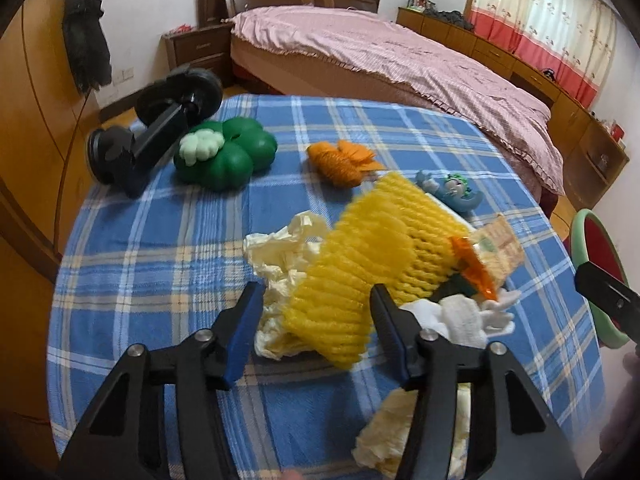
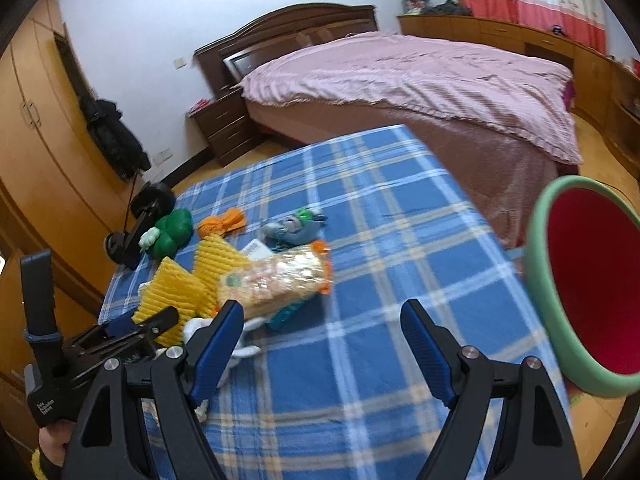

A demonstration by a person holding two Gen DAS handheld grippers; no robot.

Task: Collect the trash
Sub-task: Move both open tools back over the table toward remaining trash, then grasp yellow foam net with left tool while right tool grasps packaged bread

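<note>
A blurred yellow foam net lies on the blue checked table over crumpled cream paper. My left gripper straddles the net's near end, jaws half spread; the right pad is at the net and the left pad is beside the paper. The right wrist view shows the same left gripper at the yellow net. A snack packet and white tissue lie right of the net. My right gripper hangs open over bare cloth with nothing between its fingers.
A bin with a green rim and red inside stands off the table's right edge. An orange net, a green pumpkin toy, a blue figurine and a black wheeled object sit farther back. A bed stands behind.
</note>
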